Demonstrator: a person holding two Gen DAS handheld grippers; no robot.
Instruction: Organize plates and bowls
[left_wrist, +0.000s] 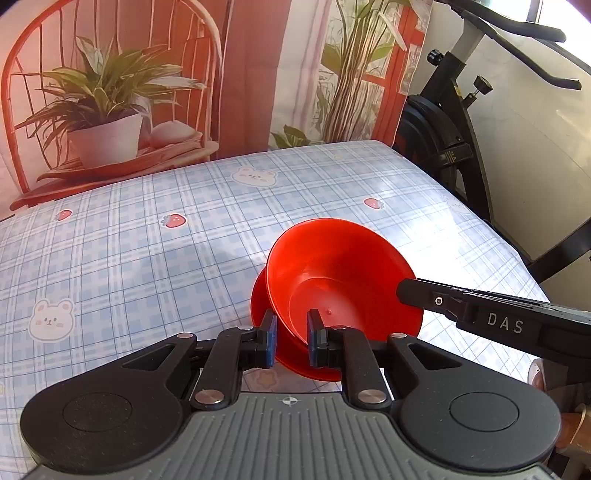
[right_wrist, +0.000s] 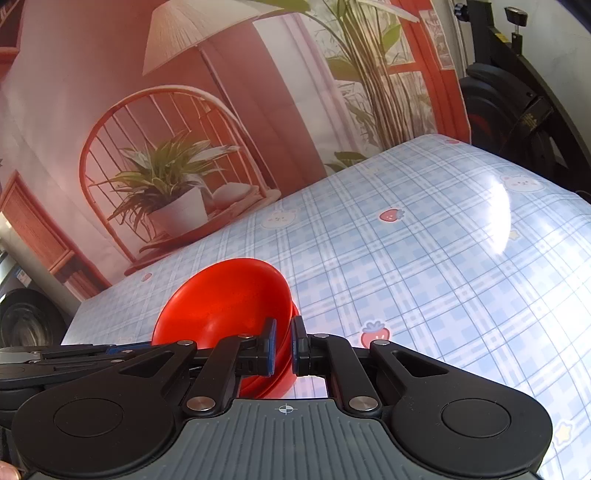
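A red bowl (left_wrist: 332, 280) rests tilted inside a red plate (left_wrist: 260, 299), both above the checked tablecloth (left_wrist: 147, 240). My left gripper (left_wrist: 291, 339) is shut on their near edge, one pad outside the plate and one inside the bowl. My right gripper (left_wrist: 400, 290) reaches in from the right and pinches the bowl's right rim. In the right wrist view that gripper (right_wrist: 283, 347) is shut on the rim of the bowl (right_wrist: 221, 302), with the plate's edge (right_wrist: 284, 384) showing just beneath. The left gripper (right_wrist: 140, 347) lies at the bowl's left side there.
The tablecloth (right_wrist: 424, 277) with bears and strawberries spreads bare beyond the bowl. A printed backdrop (left_wrist: 110, 110) of a plant and chair hangs behind the table. An exercise bike (left_wrist: 461, 129) stands past the table's right edge. A hand (left_wrist: 576, 424) shows at the lower right.
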